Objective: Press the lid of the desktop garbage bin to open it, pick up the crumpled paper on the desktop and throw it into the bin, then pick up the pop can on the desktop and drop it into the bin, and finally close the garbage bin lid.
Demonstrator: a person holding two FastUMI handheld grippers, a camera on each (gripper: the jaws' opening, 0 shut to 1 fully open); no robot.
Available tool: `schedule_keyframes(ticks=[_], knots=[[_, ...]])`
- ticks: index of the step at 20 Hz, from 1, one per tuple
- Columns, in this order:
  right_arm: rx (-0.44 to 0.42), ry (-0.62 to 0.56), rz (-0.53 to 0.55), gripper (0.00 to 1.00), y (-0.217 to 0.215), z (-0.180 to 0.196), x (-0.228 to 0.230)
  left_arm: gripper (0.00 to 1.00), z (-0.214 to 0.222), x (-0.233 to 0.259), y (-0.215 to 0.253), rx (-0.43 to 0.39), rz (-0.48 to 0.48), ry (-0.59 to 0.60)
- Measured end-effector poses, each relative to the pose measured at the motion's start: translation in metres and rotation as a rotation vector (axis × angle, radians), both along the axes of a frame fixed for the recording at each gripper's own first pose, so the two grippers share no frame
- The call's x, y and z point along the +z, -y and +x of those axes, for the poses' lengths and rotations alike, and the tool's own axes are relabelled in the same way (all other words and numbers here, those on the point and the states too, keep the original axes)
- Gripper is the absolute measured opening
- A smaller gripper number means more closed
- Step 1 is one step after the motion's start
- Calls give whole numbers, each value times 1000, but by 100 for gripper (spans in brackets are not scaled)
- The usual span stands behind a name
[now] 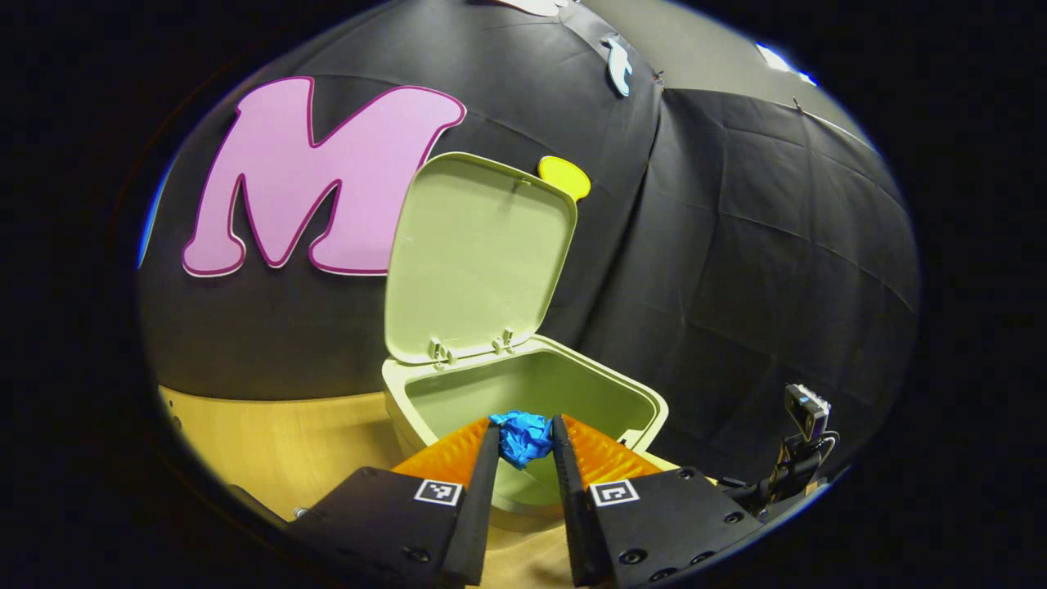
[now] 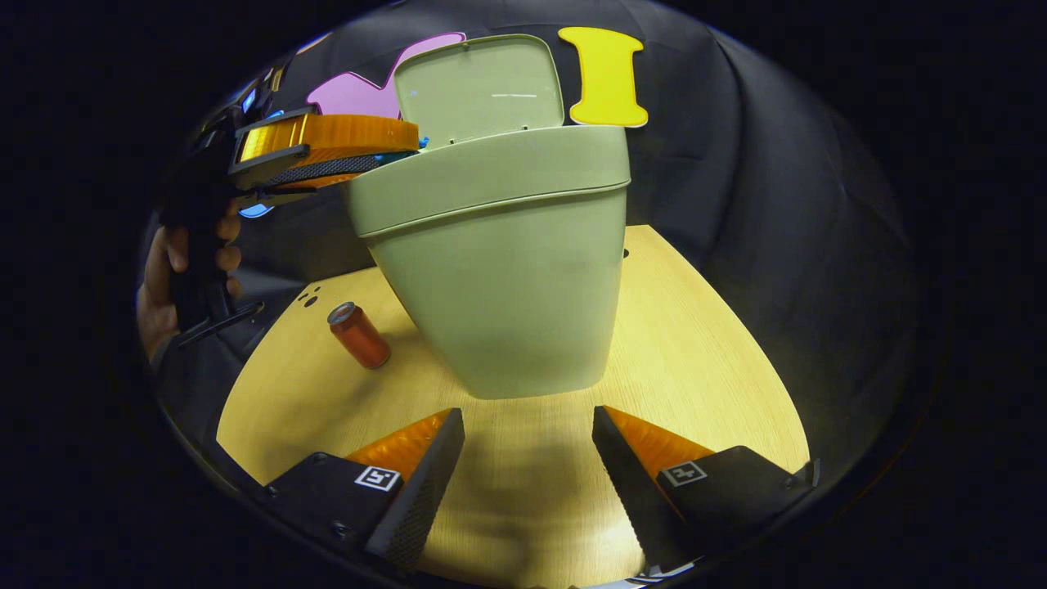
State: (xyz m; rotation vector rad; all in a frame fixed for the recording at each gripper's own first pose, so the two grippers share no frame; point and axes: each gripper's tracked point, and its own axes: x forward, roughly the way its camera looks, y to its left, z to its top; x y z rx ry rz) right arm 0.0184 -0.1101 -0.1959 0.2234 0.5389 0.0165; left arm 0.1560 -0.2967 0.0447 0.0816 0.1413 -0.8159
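Left gripper view: left gripper (image 1: 525, 435) clamped on blue crumpled paper (image 1: 523, 438), held over the open bin (image 1: 425, 391) rim, lid (image 1: 478, 258) upright. Right gripper view, left to right: hand (image 2: 159, 286) holding left gripper at bin top, pop can (image 2: 359, 335) standing on desktop (image 2: 703, 360) beside bin; right gripper (image 2: 527, 429) wide open, empty, low before bin.

Garbage bins: one (image 2: 499, 278), its one lid (image 1: 478, 254) raised
Crumpled paper balls: one (image 1: 523, 438), blue
Pop cans: one (image 2: 358, 335), red
Grippers: two, left gripper (image 1: 525, 442) and right gripper (image 2: 527, 425)
Small cameras on a stand: one (image 1: 806, 409)
Wooden tabletops: one (image 2: 703, 368)
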Motion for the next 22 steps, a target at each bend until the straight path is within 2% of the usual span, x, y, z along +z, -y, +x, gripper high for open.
schedule_keyframes(ticks=[3, 6, 7, 9, 12, 14, 18, 22], knots=[[-6, 0, 2, 99, 1, -2, 0, 50, 0, 0, 3, -5, 10, 14], [-8, 4, 0, 99, 0, -3, 1, 65, 2, 1, 4, -9, 15, 25], [-9, 5, -1, 99, 0, -4, 2, 76, 3, 1, 2, -2, 17, 33], [-8, 9, -1, 99, -2, -5, 3, 88, 6, 5, -3, 26, 19, 52], [-5, 16, -5, 99, -5, -5, 6, 90, 6, 11, -13, 65, -3, 77], [6, 16, -9, 99, -12, -7, 6, 96, 5, 15, -27, 106, -16, 95], [32, 16, -21, 99, -25, -11, 8, 96, 6, 14, -64, 213, -31, 115], [54, 16, -28, 99, -38, -12, 8, 96, 0, -3, -115, 343, -5, 88]])
